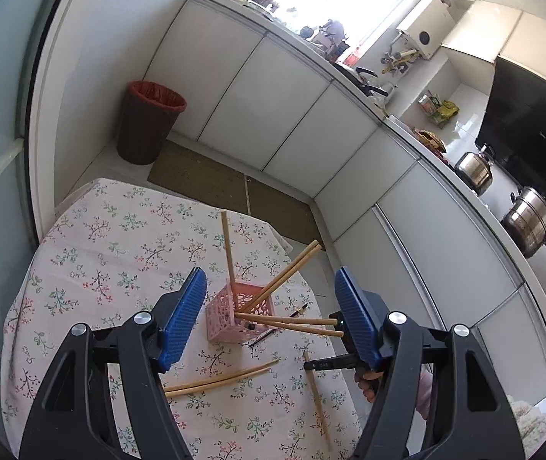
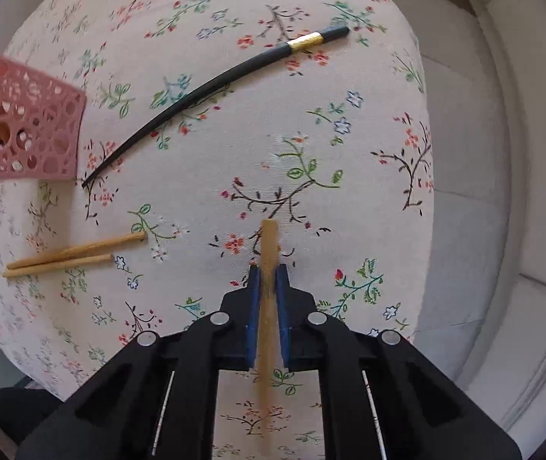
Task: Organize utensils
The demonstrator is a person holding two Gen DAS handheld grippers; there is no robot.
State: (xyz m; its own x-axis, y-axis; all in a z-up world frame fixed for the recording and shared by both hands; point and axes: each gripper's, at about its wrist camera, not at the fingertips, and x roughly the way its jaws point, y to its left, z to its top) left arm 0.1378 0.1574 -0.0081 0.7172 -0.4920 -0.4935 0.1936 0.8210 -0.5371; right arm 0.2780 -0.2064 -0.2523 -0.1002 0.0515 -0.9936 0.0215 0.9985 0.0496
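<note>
Looking along the left gripper (image 1: 271, 318), its jaws stand wide and empty around the view of the pink holder (image 1: 234, 316), which stands on the floral tablecloth (image 1: 100, 237) with several wooden chopsticks leaning inside. In the right wrist view, the right gripper (image 2: 268, 281) pinches one wooden chopstick (image 2: 269, 241), its long axis running straight ahead between the pads; the holder sits up and left, beyond a black chopstick (image 2: 211, 84).
</note>
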